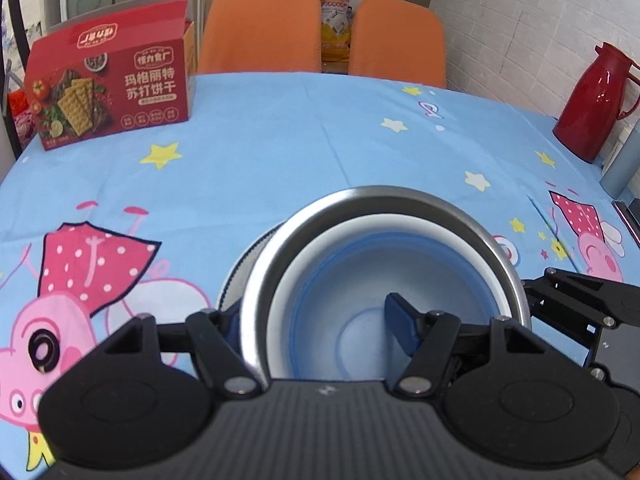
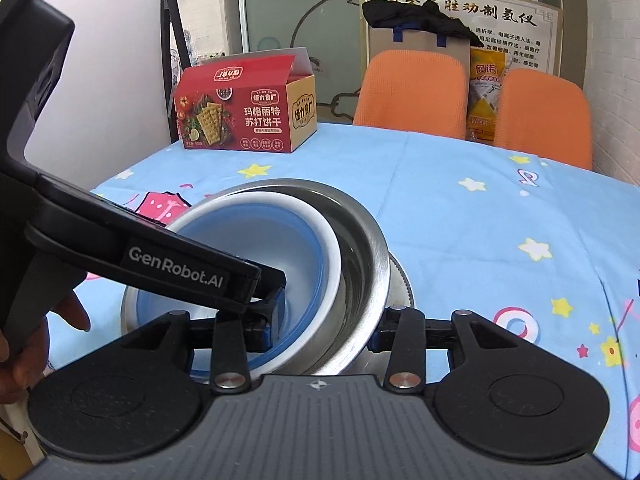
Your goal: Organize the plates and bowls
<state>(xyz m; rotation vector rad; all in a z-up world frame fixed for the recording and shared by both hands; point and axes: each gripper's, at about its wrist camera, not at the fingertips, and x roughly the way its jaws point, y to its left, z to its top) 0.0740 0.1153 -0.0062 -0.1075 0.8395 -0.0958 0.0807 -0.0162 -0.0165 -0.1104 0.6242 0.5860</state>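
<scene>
A steel bowl (image 1: 472, 216) (image 2: 360, 240) stands on a ribbed-rim plate (image 1: 236, 264) (image 2: 402, 280) on the blue cartoon tablecloth (image 1: 280, 152). A white bowl with a blue inside (image 1: 340, 264) (image 2: 256, 240) is nested in it, off-centre. My left gripper (image 1: 312, 312) straddles the near-left walls, one finger outside the steel bowl and the other finger (image 1: 400, 320) (image 2: 276, 300) inside the blue bowl, clear of the wall. My right gripper (image 2: 320, 332) straddles the opposite side the same way, with a gap at its inner pad. Its black linkage (image 1: 572, 300) shows at the right.
A red cracker box (image 1: 112, 84) (image 2: 248, 116) stands at the table's far left. A red jug (image 1: 596, 108) and a grey device (image 1: 624, 168) are at the right edge. Two orange chairs (image 1: 260, 28) (image 2: 412, 88) stand behind the table. A person's hand (image 2: 24, 344) holds the left gripper.
</scene>
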